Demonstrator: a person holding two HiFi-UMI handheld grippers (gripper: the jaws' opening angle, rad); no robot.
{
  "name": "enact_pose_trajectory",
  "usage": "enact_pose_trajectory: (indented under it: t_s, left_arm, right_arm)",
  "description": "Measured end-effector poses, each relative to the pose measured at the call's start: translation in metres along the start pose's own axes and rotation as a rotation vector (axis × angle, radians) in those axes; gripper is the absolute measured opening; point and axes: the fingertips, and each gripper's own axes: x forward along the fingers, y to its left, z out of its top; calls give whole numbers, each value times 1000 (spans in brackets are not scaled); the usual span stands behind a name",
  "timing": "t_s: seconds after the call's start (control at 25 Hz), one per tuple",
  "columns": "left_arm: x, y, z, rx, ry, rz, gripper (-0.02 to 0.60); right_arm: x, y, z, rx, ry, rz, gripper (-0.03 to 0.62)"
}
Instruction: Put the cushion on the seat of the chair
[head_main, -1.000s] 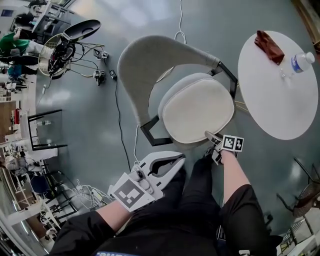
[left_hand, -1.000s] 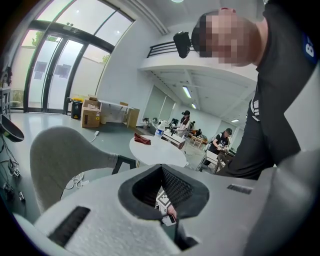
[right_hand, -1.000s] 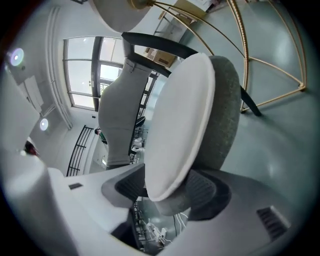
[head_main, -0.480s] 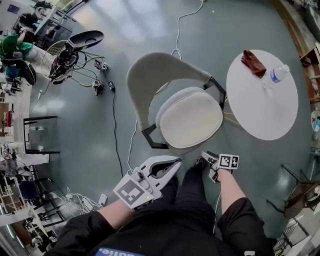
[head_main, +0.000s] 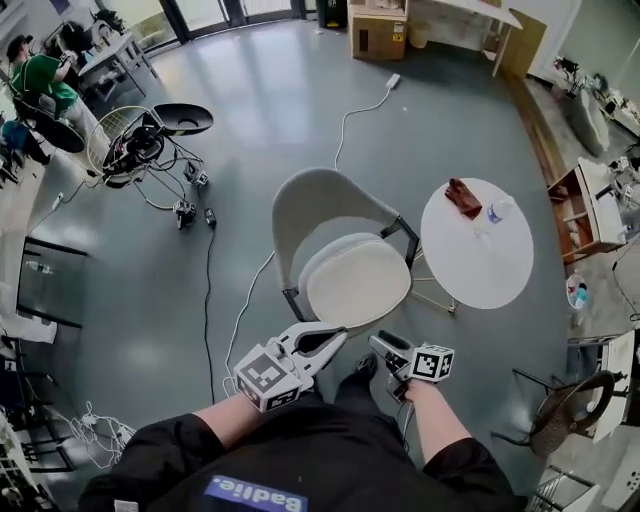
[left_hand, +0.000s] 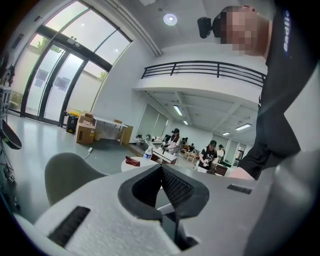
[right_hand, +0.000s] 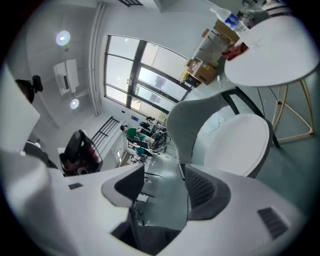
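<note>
Cushion (head_main: 357, 283), off-white, lying flat on seat of grey chair (head_main: 318, 203), beside round white table (head_main: 478, 268); left gripper (head_main: 340, 337) just short of the seat, jaws pressed together, empty; right gripper (head_main: 380, 343) alongside, jaws spread, empty.

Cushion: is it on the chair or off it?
On. The pale cushion lies flat on the seat of the grey chair, covering most of it.

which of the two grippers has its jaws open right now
The right gripper: its jaws stand apart with a gap between them and nothing in it. The left gripper differs: its jaw tips meet, shut on nothing.
</note>
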Motion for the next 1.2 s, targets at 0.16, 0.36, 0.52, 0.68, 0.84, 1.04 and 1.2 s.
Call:
enact_pose_trajectory:
  t_s: [0.16, 0.36, 0.52, 0.68, 0.84, 1.04, 1.2]
  left_arm:
    - [-26, 5, 5, 1, -23, -9, 15]
    - [-49, -5, 15, -36, -61, -42, 15]
    - [-60, -15, 33, -26, -86, -81, 15]
    - [-67, -23, 51, -9, -108, -105, 15]
    - [-73, -27, 56, 3, -116, -117, 15]
    - [-73, -30, 48, 6, -100, -133, 15]
    - [-70, -39, 44, 44, -80, -156, 15]
  right_arm:
    - [7, 78, 25, -123, -52, 50, 235]
    - [3, 158, 34, -267, -94, 85, 235]
    - [0, 212, 39, -399, -142, 96, 233]
    - [-5, 251, 43, -540, -196, 75, 168]
    - [-9, 272, 45, -639, -248, 55, 81]
    - [-14, 282, 43, -717, -285, 44, 43]
    - [-23, 283, 44, -737, -324, 36, 37]
